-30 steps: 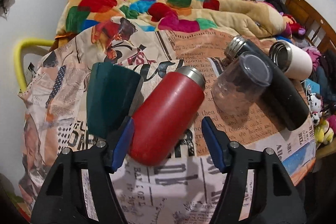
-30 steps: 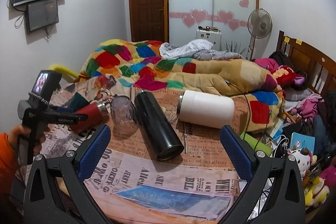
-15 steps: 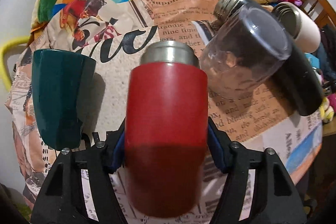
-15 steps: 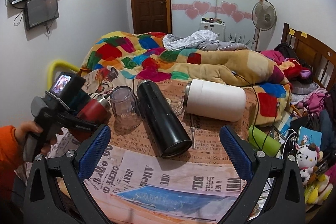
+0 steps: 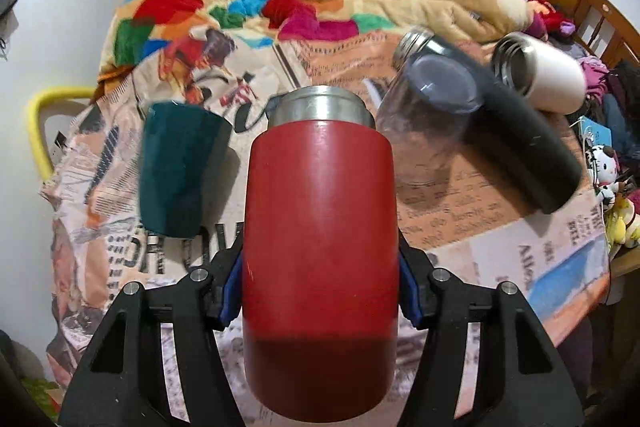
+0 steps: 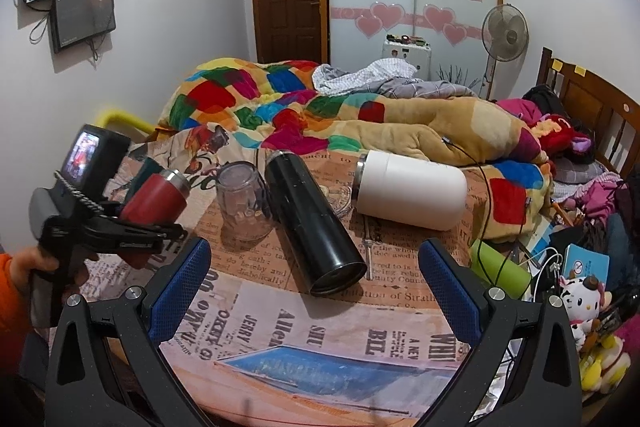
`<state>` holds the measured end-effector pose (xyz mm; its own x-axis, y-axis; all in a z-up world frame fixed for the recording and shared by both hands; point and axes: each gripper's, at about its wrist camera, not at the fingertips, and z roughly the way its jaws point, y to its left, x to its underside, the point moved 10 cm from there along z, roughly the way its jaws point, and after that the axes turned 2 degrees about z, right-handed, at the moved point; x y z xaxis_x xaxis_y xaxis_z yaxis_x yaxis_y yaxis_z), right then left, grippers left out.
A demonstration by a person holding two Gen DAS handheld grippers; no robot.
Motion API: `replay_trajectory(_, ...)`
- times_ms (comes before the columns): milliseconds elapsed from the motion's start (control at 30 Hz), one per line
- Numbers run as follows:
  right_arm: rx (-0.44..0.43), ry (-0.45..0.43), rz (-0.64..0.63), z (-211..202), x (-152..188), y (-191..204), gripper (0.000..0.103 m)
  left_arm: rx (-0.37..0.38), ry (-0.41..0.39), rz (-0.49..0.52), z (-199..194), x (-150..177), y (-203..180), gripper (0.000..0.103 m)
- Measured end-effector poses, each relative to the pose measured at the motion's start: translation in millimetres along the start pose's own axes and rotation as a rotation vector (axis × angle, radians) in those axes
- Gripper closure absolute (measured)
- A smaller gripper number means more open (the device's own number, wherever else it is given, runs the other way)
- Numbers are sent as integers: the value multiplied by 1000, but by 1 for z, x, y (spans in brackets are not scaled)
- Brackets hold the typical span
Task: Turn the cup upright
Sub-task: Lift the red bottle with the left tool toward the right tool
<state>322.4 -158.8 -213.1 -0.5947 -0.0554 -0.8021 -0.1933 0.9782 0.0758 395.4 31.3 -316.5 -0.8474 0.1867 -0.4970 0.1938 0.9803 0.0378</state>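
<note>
The red cylindrical metal cup with a steel rim (image 5: 320, 247) sits clamped between the blue pads of my left hand-held gripper (image 5: 320, 291), steel mouth pointing away from me, body filling the middle of the left wrist view. Just to its left lies a dark green cup (image 5: 180, 163); ahead to the right are a clear glass jar (image 5: 428, 131), a black flask (image 5: 524, 143) and a white flask (image 5: 548, 75), all on the newspaper-print surface (image 5: 520, 267).

From the right wrist view, that red cup (image 6: 156, 197) looks lifted and tilted, rim up and to the right, so I judge the grasp done, with the turn to vertical and the setting down left. My right hand-held gripper (image 6: 314, 289) hangs spread wide, grasping nothing, with the black flask ahead of it.
</note>
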Motion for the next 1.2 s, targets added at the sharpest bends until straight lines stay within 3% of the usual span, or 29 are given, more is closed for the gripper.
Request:
replay_trajectory(300,-11,-73,-22,-29,-14,9,0,-2,-114,61,-70,-13,-25,42)
replay_trajectory(533,-25,-110,-18,-45,-19,8,0,49,-132,116,-86,-11,-66,42)
replay_trajectory(833,-12,-108,-2,-49,-14,-6,0,133,-74,132,-52,5,-118,42)
replay_trajectory(1200,-3,-54,18,-39,2,-16,0,130,50,135,17,34,-141,42)
